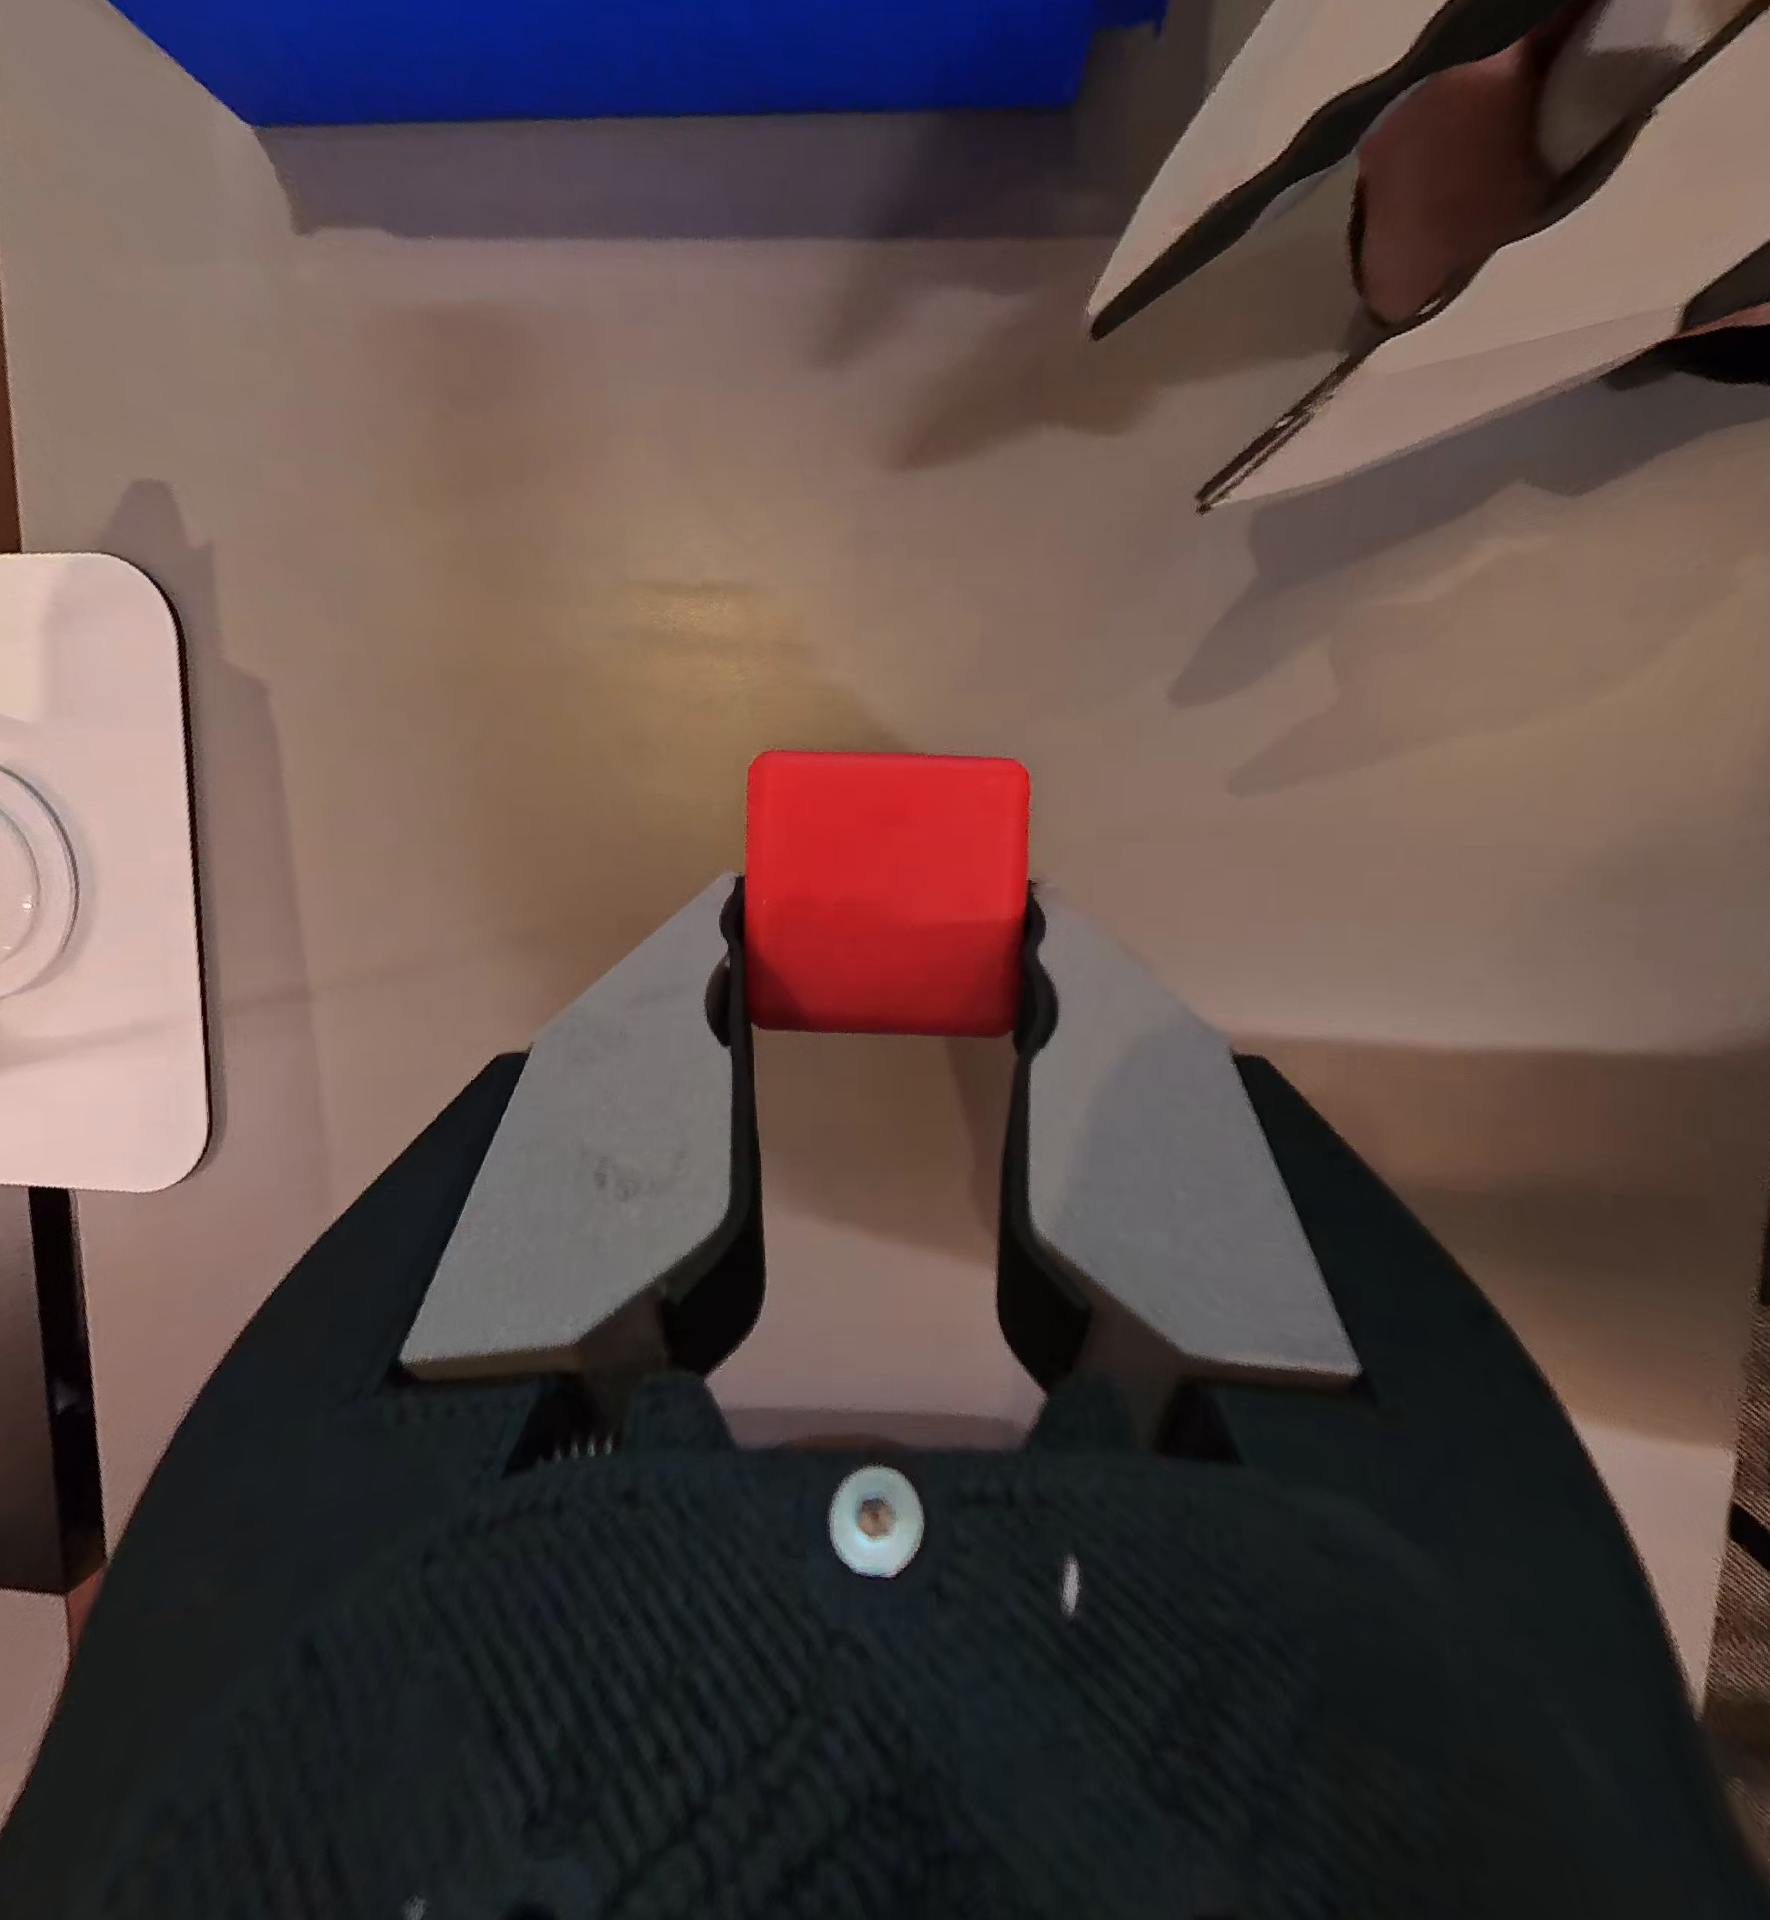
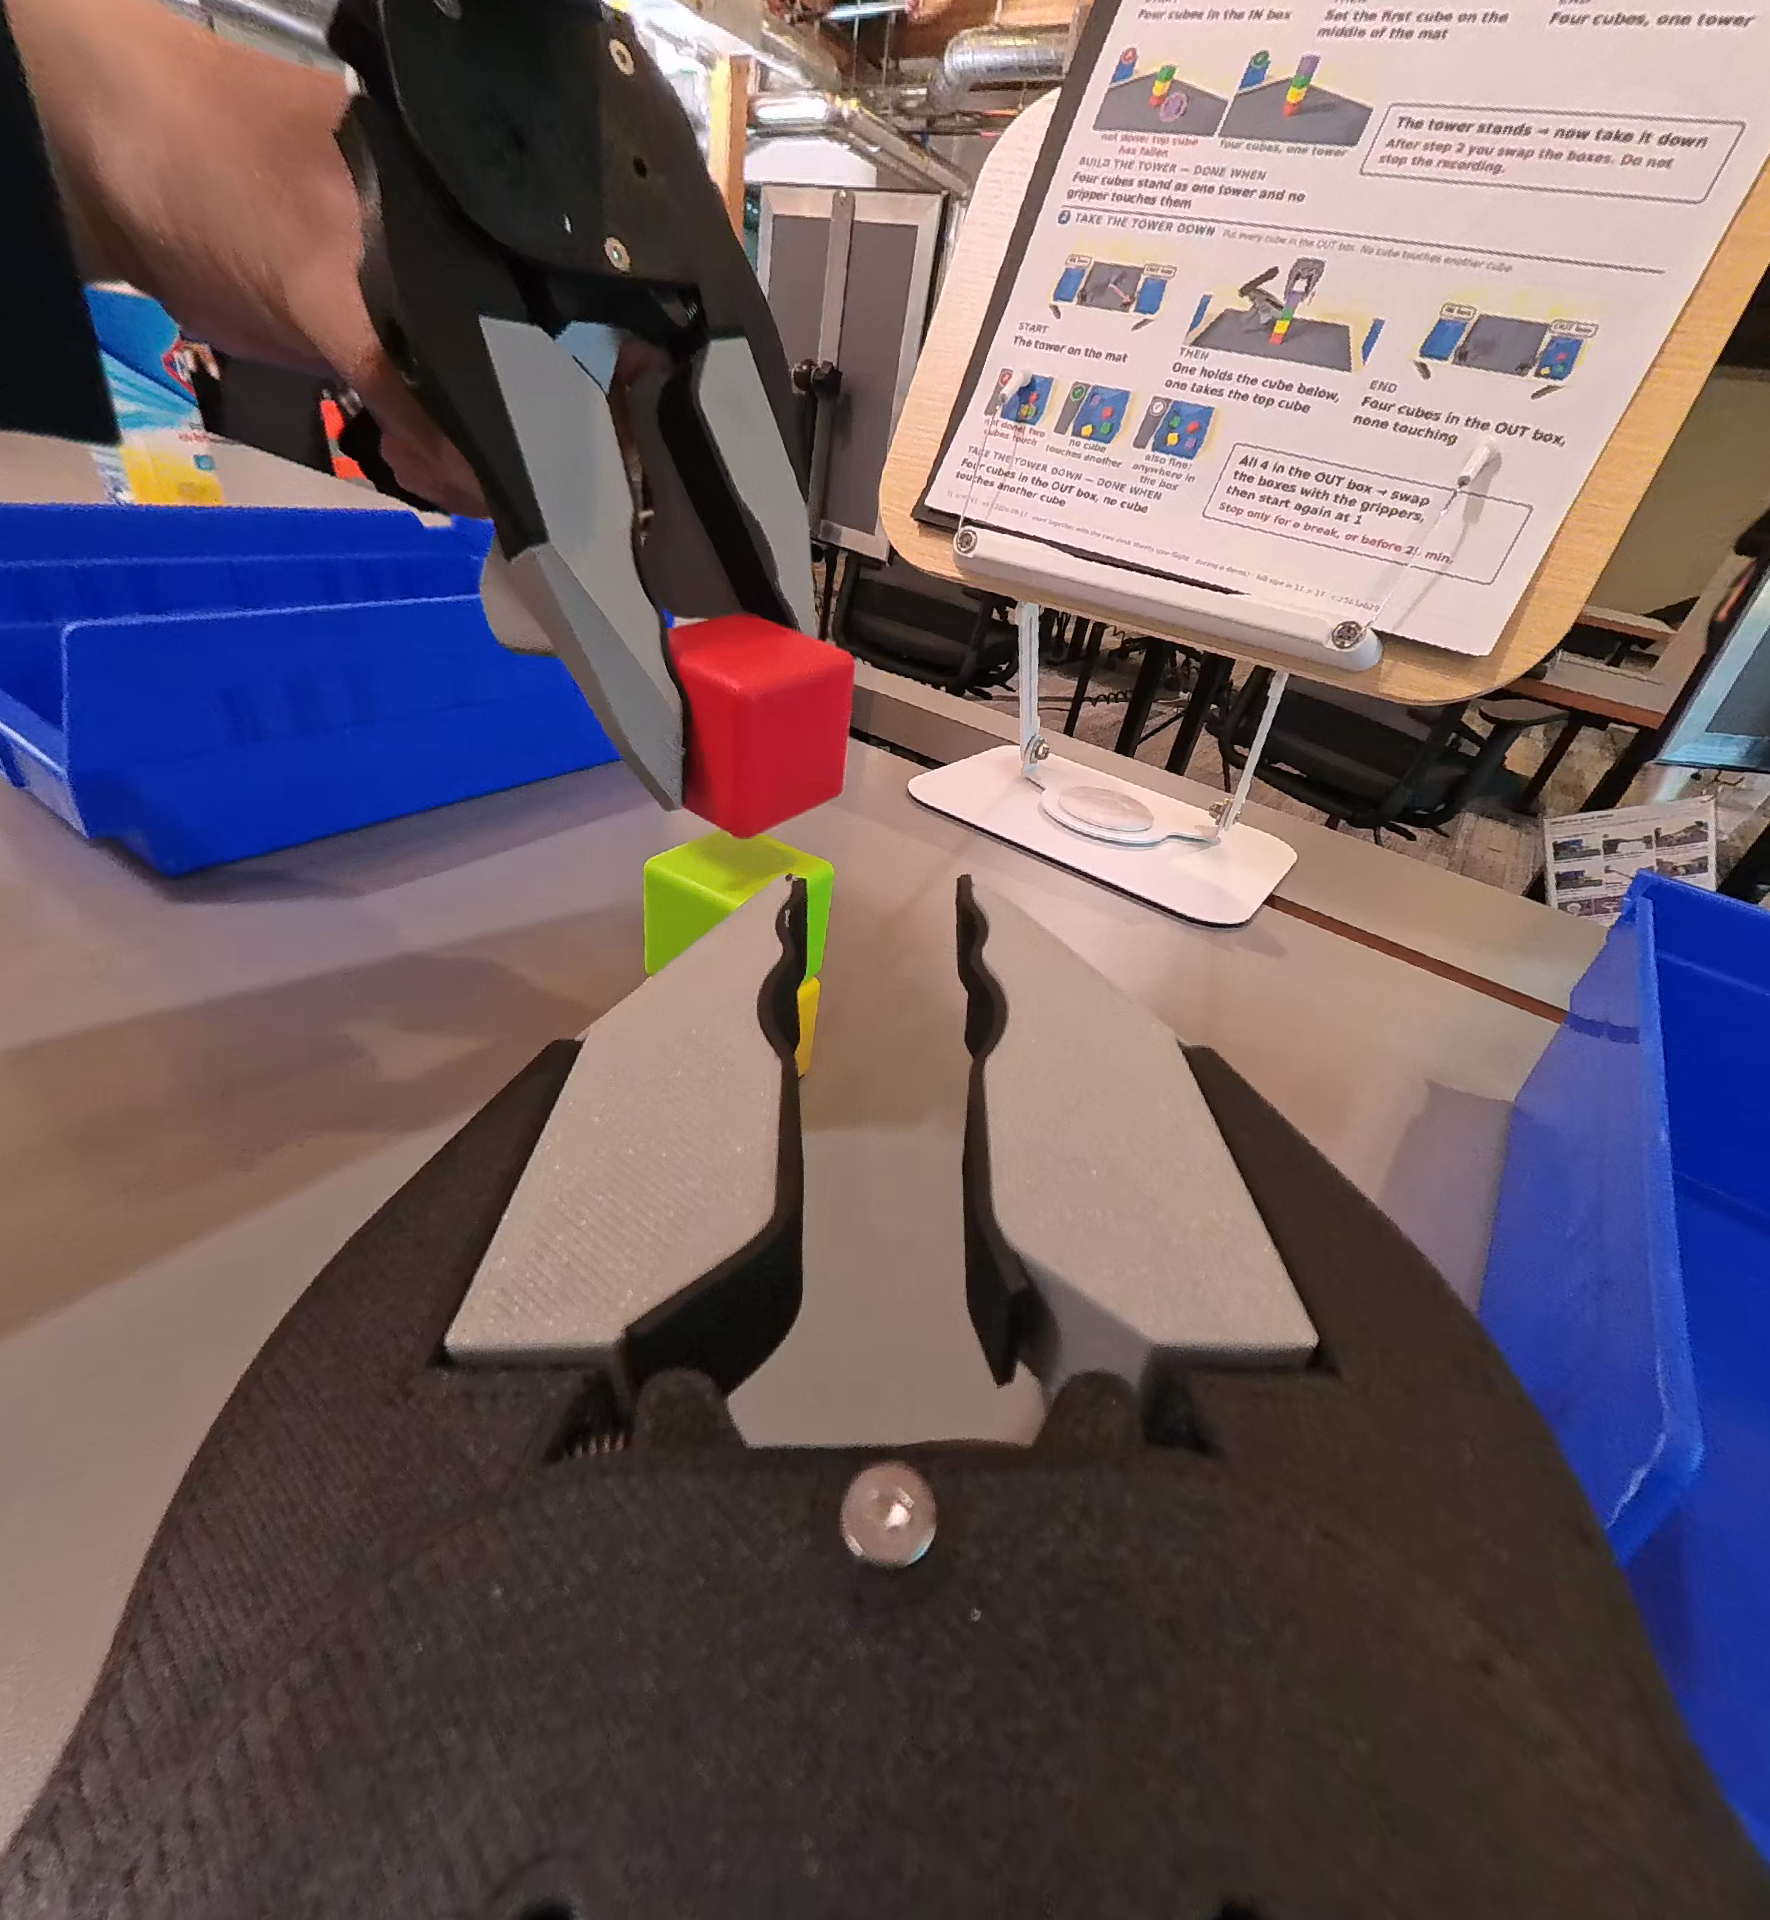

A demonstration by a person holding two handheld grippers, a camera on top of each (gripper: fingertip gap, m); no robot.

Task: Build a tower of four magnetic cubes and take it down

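My left gripper (image 1: 886, 935) is shut on a red cube (image 1: 886, 894) and points down at the table. In the right wrist view the left gripper (image 2: 746, 717) holds the red cube (image 2: 767, 722) just above a green cube (image 2: 704, 894), with a small gap between them. The green cube stands on a yellow cube (image 2: 808, 1023), mostly hidden behind my right finger. My right gripper (image 2: 876, 904) is open and empty, just right of the stack. The right gripper's fingers (image 1: 1380, 312) show at the top right of the left wrist view.
A blue bin (image 2: 237, 675) stands at the far left and another blue bin (image 2: 1639, 1195) at the right. A stand with an instruction sheet (image 2: 1328, 364) on a white base (image 2: 1120, 831) is at the back. The grey table (image 2: 237, 1039) lies around the stack. Tip to tip, the grippers are about 9 cm apart.
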